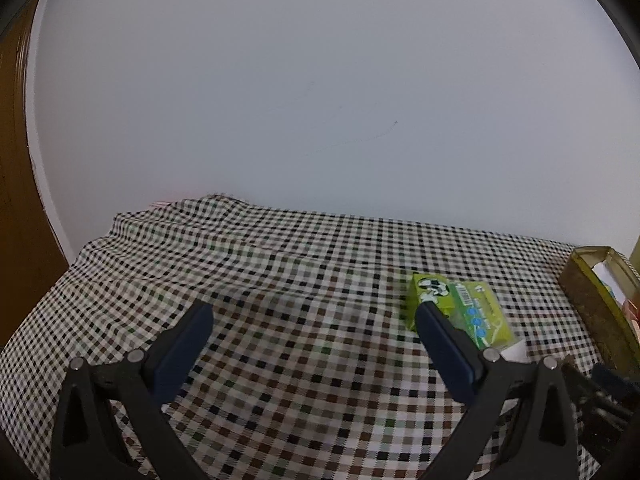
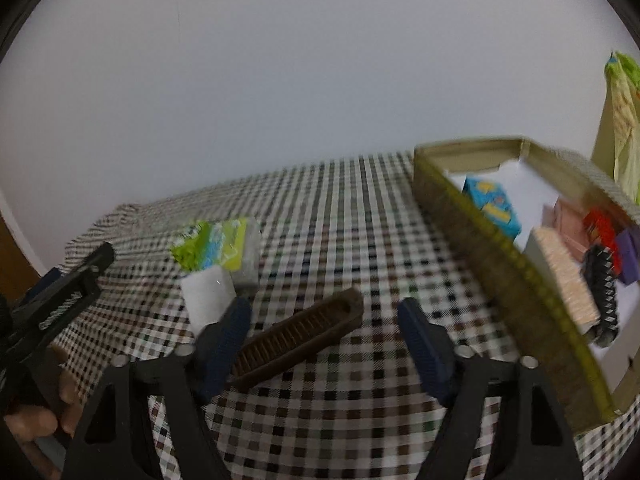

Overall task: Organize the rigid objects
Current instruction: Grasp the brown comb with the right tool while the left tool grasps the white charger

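1. Fingers of the right gripper (image 2: 324, 316) stand apart low in the right wrist view, with the brown comb (image 2: 298, 338) lying slantwise on the cloth between them; no pad presses on it.
2. Fingers of the left gripper (image 1: 314, 320) stand wide apart over bare checked cloth (image 1: 280, 260), holding nothing.
3. Green box (image 1: 460, 308) lies on the cloth at right centre of the left wrist view, partly behind the right finger.
4. White block (image 2: 208, 296) sits just below the green box, left of centre in the right view.
5. Tray (image 2: 472, 240) fills the right side there, holding a blue box (image 2: 494, 204), a pale brush (image 2: 568, 280) and other small items.
6. At lower left a hand (image 2: 36, 416) holds the left gripper.
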A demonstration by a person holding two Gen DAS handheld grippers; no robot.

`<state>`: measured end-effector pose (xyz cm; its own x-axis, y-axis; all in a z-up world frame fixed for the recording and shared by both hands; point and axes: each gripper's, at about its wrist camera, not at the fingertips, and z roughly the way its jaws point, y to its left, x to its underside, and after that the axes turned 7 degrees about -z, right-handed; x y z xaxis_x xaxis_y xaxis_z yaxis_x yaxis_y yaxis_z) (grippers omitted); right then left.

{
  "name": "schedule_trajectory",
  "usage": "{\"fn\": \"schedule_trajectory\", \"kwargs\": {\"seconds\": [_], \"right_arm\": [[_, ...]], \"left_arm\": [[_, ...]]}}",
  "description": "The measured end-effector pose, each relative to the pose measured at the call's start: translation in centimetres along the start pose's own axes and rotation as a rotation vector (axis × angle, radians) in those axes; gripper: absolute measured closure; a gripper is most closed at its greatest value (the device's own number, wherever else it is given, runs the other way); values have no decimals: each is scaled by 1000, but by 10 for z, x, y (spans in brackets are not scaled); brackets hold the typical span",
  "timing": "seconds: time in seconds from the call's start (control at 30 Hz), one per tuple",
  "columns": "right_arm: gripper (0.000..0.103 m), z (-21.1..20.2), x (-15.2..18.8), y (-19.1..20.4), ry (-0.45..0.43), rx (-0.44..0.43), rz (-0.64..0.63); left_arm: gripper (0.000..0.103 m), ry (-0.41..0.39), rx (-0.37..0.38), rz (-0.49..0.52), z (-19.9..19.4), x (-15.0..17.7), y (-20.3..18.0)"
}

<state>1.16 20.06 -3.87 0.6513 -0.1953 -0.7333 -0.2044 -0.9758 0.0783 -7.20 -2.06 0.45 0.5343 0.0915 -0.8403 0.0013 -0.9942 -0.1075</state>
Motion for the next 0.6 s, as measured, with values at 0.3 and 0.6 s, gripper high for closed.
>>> {"fn": "schedule_trajectory", "kwargs": {"seconds": [0.3,0.6], "right_arm": [[49,25,-3,17,106,-43,-61],[75,13,7,-1,122,-152,-234]], "left_arm": [[1,10,17,19,-4,0,-1],[1,37,66,24,-2,3,-1]]}}
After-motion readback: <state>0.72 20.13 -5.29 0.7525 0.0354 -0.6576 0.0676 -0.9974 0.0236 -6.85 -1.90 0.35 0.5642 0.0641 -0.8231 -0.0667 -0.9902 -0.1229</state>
